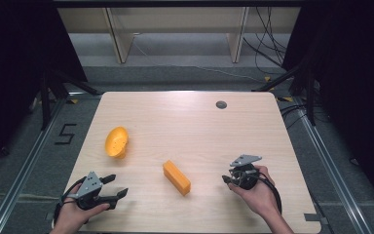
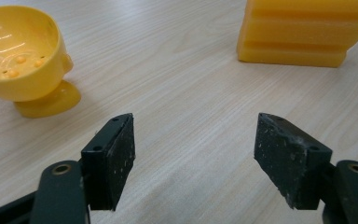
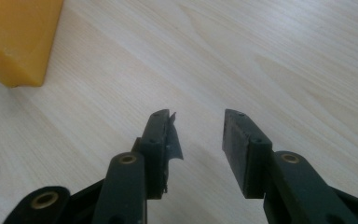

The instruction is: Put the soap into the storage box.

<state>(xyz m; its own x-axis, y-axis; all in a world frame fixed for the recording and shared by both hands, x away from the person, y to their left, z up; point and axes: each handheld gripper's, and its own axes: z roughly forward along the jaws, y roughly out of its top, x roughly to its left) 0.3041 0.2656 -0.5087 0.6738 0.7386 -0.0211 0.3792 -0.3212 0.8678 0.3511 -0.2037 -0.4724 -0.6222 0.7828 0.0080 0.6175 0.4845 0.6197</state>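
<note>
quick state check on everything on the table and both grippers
bowl: tipped on its side, empty, apart from both grippers
block: lying flat on the table, untouched, between the two grippers
left gripper: jaws wide open, holding nothing
right gripper: jaws open with a narrower gap, holding nothing; one pad is peeling at its edge
</note>
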